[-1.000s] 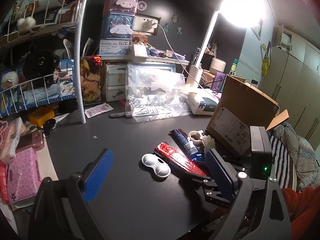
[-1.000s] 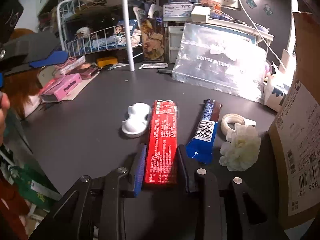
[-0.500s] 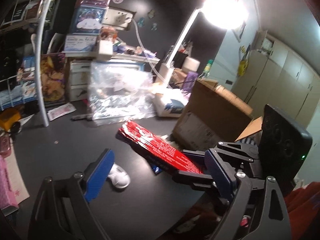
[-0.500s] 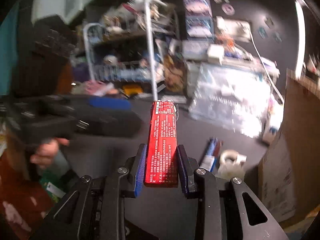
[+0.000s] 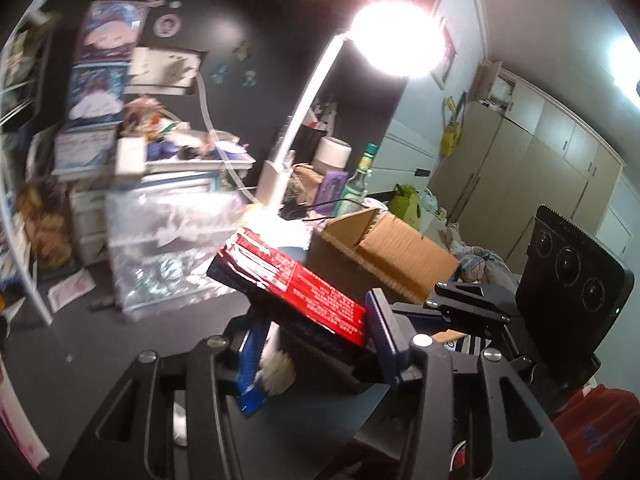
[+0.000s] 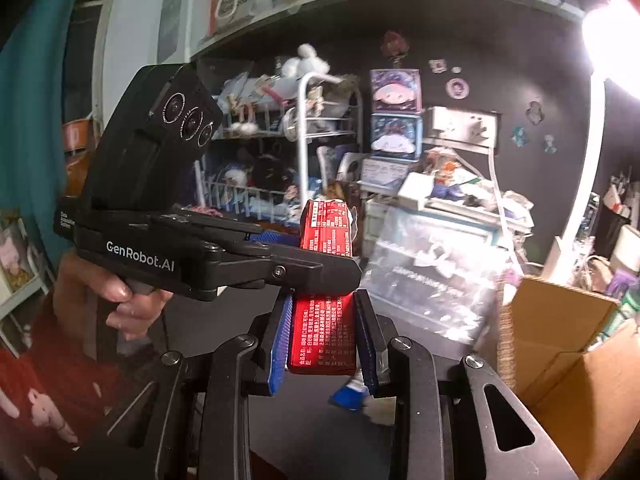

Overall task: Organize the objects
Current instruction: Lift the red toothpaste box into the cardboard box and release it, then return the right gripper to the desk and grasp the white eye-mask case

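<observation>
The red pack point(image 6: 324, 332), which a second earlier lay flat on the tabletop point(image 5: 120, 344) beside the white case and the blue bar, had been lifted clear of it and was held up in the air, level with the top of the cardboard box point(image 5: 384, 248). The right gripper point(image 6: 325, 344) was clamped on its near end, blue pads pressed against both long sides, as it had been throughout. The left gripper point(image 5: 316, 340), wide open and away from the pack a second before, had been brought across and its jaws were closing around the pack's middle; whether its pads already pressed on the pack could not be told from the blurred view. A two-handed hold or a handover was therefore judged to be under way, probably ahead of placing the pack in the box, though that remained a guess. The pack was a long, flat, rectangular block in glossy red film with fine white print and crimped ends. The blue bar point(image 6: 350, 396) and the white fabric flower point(image 5: 276, 372) were left below on the matte black tabletop. A crinkled clear plastic bag point(image 5: 168, 248) stood behind, brightly lit by the lamp point(image 5: 400, 32).
</observation>
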